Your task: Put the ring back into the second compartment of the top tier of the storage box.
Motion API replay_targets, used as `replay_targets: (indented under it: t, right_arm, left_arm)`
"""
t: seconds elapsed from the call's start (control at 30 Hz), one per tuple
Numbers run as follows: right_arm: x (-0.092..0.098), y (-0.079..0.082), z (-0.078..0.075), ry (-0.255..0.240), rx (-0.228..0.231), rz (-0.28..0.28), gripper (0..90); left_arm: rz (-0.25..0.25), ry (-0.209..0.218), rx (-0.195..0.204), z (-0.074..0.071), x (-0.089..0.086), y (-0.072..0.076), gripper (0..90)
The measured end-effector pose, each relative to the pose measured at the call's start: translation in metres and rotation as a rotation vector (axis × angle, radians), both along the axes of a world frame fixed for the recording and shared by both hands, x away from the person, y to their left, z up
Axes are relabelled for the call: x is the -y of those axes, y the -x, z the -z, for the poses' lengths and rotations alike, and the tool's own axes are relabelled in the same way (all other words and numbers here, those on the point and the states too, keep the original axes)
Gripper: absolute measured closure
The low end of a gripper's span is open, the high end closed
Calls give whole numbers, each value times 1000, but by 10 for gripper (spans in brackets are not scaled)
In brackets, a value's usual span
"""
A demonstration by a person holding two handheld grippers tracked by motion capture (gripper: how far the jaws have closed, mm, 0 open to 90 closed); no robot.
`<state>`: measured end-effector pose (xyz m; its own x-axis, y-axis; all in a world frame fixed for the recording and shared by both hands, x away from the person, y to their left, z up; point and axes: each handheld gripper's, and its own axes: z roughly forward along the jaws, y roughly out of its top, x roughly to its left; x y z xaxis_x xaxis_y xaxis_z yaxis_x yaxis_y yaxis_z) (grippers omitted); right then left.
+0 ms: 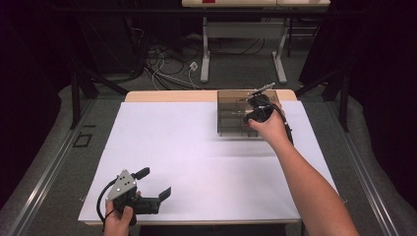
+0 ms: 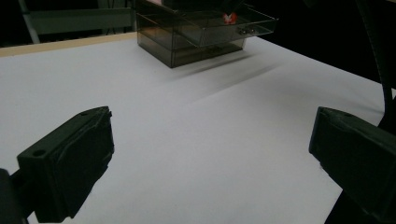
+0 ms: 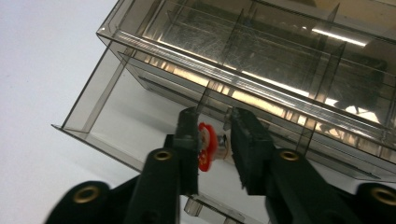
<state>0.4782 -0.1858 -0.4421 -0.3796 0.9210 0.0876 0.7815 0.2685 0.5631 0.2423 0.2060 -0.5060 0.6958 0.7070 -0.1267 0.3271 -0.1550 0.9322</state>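
High view: white table (image 1: 196, 162), smoky clear plastic box (image 1: 236, 118) at the far right of it, pale wooden strip along the far edge. Right gripper (image 1: 255, 109) is over the box, held by the person's right hand (image 1: 268, 129), forearm coming in from the near right. Left gripper (image 1: 153, 184) sits at the near left corner of the table in the left hand (image 1: 118, 219), well apart from the box, fingers spread wide with nothing between them.

Right gripper view: gripper (image 3: 217, 128) fingers (image 3: 250, 144) are narrow, with a small red-and-white piece (image 3: 208, 145) between them. The left finger pad looks to be touching the red part; on the right side a small pale stub sits against the other finger. Can't tell for certain whether both pads press on it. The piece sits just above the open near compartment of the box (image 3: 261, 60), near its front wall. Box has thin dividers splitting it into several compartments; the far ones reflect light. A drawer-like tray juts out at the near left, with the white table (image 3: 37, 70) visible through it.

Left gripper view: gripper (image 2: 210, 154) has both black fingers (image 2: 70, 163) far apart over bare table (image 2: 196, 140). Box (image 2: 196, 37) is at the far end, with a red speck (image 2: 229, 17) at its top, the piece in the other gripper. Box casts a long shadow on the table toward the near side.
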Motion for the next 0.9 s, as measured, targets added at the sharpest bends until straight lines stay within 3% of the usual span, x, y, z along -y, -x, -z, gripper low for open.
replay_targets:
  t: [0.23,0.5,0.9]
  right_arm:
    - [2,0,-1,-15,12,-6,641]
    - [6,-1,-2,-12,63,-24,557]
    - [8,1,-3,-16,104,-48,522]
  left_arm:
    - [4,-9,0,0,1,-2,0]
    - [1,4,-12,2,2,-3,0]
    - [-2,2,-6,2,4,-3,0]
